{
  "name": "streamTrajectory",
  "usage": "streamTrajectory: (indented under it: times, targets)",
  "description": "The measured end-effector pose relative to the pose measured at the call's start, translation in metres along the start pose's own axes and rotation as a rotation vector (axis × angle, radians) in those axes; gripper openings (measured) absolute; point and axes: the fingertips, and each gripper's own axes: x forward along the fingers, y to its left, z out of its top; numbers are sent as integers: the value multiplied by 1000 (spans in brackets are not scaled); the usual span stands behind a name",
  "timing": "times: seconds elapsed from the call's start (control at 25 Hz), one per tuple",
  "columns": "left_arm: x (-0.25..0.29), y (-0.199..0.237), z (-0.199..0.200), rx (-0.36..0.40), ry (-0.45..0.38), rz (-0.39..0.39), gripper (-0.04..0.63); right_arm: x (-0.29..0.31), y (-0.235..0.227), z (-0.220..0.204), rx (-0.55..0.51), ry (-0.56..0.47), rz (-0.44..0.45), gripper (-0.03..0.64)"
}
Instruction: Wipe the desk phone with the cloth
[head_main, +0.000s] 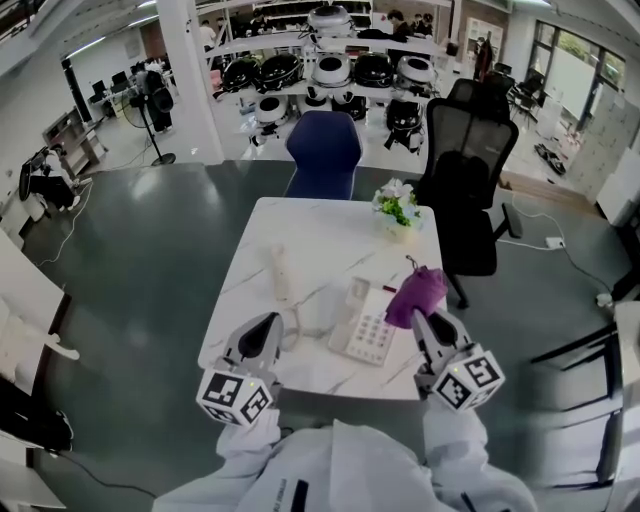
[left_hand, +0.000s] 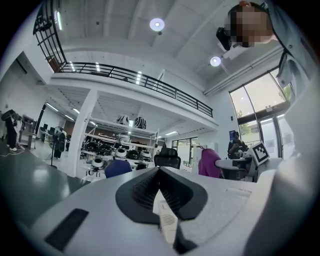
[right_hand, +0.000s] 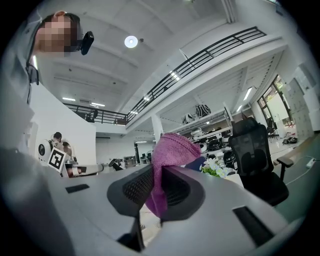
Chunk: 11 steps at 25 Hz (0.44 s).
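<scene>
**Q:** Where does the desk phone (head_main: 366, 328) lie?
**A:** On the white marble-patterned table (head_main: 300, 225), near its front edge, keypad up, between the two grippers. Its handset (head_main: 281, 272) is off the cradle. It lies on the tabletop to the left of the phone, apart from it, pointing away from the person.

**Q:** State of the right gripper (right_hand: 156, 172)?
**A:** Jaws closed on a purple cloth (head_main: 417, 293). A fold is pinched between the pads, the bulk bunches above the tips, and a tail hangs below them. In the head view the cloth sits just beside the phone's far right corner; contact cannot be judged.

**Q:** And the left gripper (left_hand: 159, 175)?
**A:** Jaws together, tips meeting, nothing clamped. Through the narrow slot behind the tips a white perforated piece, apparently the handset, shows below. The gripper hovers at the table's front left, just behind the handset.

**Q:** Other items?
**A:** A small pot of flowers (head_main: 398, 208) stands at the table's far right. A blue chair (head_main: 323, 150) and a black office chair (head_main: 468, 165) stand beyond the far edge.
</scene>
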Motion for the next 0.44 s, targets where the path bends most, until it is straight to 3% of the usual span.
streamTrajectory:
  times: [0.44]
  targets:
    - [6, 0, -9, -13, 21, 13, -2, -2, -7, -7, -28, 13, -13, 31]
